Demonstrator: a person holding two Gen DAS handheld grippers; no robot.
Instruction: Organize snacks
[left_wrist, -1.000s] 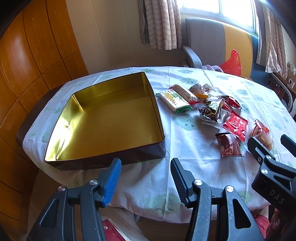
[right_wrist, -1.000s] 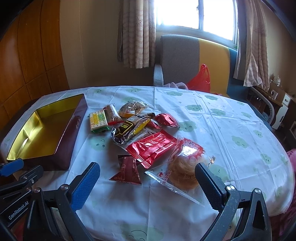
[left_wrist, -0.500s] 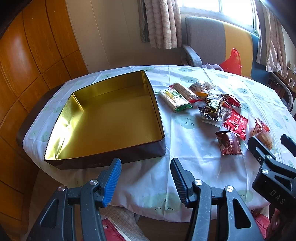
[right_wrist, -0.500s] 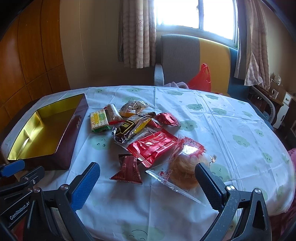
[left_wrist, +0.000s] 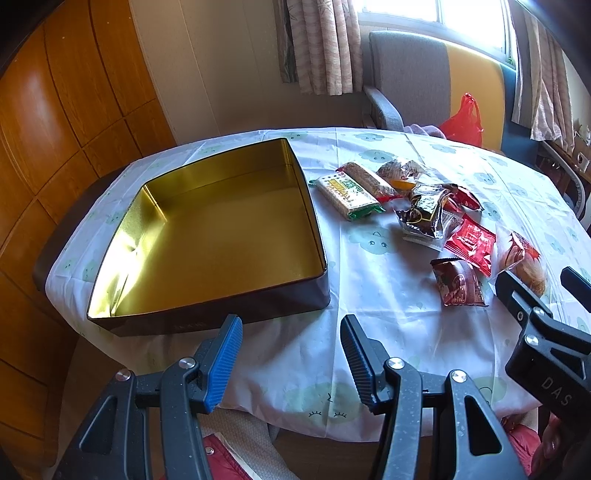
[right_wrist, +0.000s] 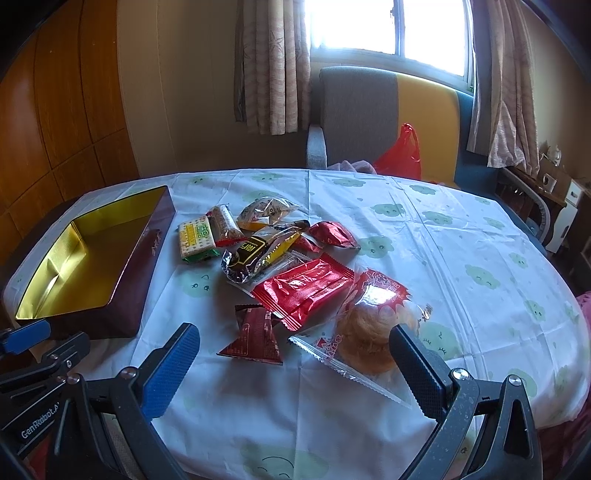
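An empty gold-lined tin box (left_wrist: 221, 229) with dark sides lies on the table's left; it also shows in the right wrist view (right_wrist: 147, 266). Several wrapped snacks lie to its right: a green cracker pack (right_wrist: 195, 236), a black-and-yellow packet (right_wrist: 258, 254), a flat red packet (right_wrist: 303, 288), a small dark red packet (right_wrist: 255, 332) and a clear-wrapped pastry (right_wrist: 373, 332). My left gripper (left_wrist: 291, 358) is open and empty at the near table edge, in front of the box. My right gripper (right_wrist: 291, 365) is open and empty, just short of the pastry and the dark red packet.
The table wears a white cloth with green cloud prints (right_wrist: 461, 258). A grey and yellow armchair (right_wrist: 388, 118) with a red plastic bag (right_wrist: 402, 155) stands behind it. Wood panelling (left_wrist: 55, 129) lies to the left. The right gripper's body shows in the left wrist view (left_wrist: 546, 332).
Both grippers have crept slightly forward toward the table; the box and snacks sit a little lower and closer in both views. Nothing was taken hold of.
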